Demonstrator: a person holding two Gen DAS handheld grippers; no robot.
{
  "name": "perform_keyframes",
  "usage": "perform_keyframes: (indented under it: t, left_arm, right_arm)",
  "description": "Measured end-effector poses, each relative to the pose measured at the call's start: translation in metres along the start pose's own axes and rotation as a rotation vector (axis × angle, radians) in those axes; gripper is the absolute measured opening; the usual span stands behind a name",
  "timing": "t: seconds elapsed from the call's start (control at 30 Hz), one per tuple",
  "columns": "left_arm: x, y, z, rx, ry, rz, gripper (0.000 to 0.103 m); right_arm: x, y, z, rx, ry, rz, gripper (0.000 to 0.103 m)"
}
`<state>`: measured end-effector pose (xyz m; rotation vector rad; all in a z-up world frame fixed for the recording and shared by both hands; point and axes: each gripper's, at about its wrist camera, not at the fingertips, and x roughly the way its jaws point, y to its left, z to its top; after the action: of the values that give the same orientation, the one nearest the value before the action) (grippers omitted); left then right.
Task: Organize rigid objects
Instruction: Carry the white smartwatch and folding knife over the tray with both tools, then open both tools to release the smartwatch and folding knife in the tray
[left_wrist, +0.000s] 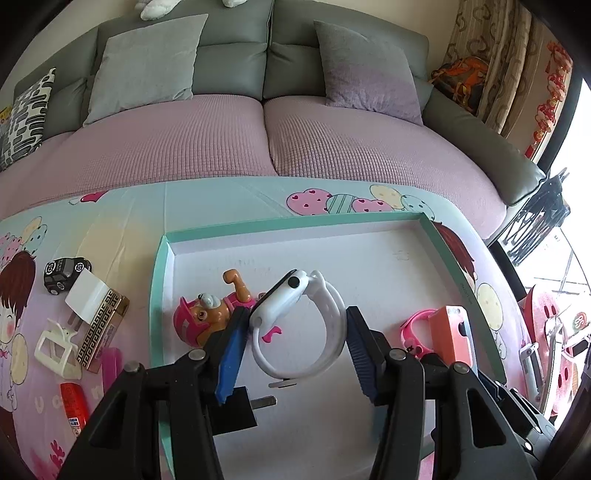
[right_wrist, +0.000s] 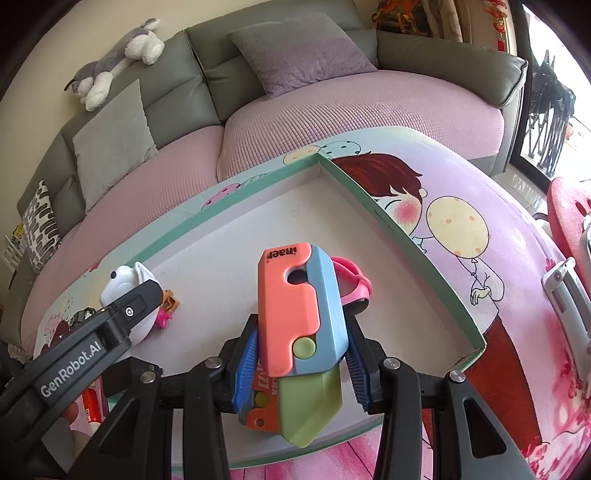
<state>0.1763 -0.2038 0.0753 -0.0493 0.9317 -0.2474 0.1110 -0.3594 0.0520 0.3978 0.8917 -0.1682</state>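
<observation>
Over the cartoon-print table by the sofa, fingers clamp a watch and toy knife.

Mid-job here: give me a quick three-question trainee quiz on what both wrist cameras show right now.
1. True or false: the black toy car lies inside the tray.
2. Which does the left gripper hold? A) white watch B) dog figure C) red tube
3. What colour is the blade of the toy knife in the right gripper?
Key: 1 false, it lies outside the tray; 2 A; 3 green.
</observation>
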Motion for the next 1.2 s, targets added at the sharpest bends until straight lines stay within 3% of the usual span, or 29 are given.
perform_keyframes:
  t: [0.37, 0.47, 0.7, 0.87, 0.93, 0.97, 1.2]
  left_arm:
    - [-0.003, 0.008, 0.0, -0.036, -0.002, 0.029, 0.055]
    - [-0.005, 0.01, 0.001, -0.047, -0.009, 0.03, 0.07]
    - [-0.012, 0.019, 0.002, -0.076, -0.023, 0.055, 0.074]
    - [-0.021, 0.028, 0.0, -0.094, -0.041, 0.105, 0.077]
    - [-0.024, 0.034, -0.001, -0.111, -0.048, 0.127, 0.088]
    - [-0.026, 0.037, -0.002, -0.122, -0.054, 0.14, 0.097]
    - [-0.034, 0.055, -0.006, -0.157, -0.076, 0.217, 0.099]
  right_arm:
    - [0.003, -0.001, 0.0, 0.002, 0.01, 0.005, 0.046]
    - [0.001, -0.001, 0.0, -0.001, 0.001, 0.0, 0.046]
    - [0.0, 0.003, 0.0, -0.02, -0.001, -0.013, 0.05]
    - [-0.005, 0.007, 0.0, -0.049, -0.021, -0.037, 0.071]
    - [-0.007, 0.007, 0.001, -0.05, -0.028, -0.039, 0.078]
    - [-0.007, 0.007, 0.001, -0.049, -0.029, -0.037, 0.081]
    - [-0.004, 0.018, -0.002, -0.112, -0.018, -0.045, 0.103]
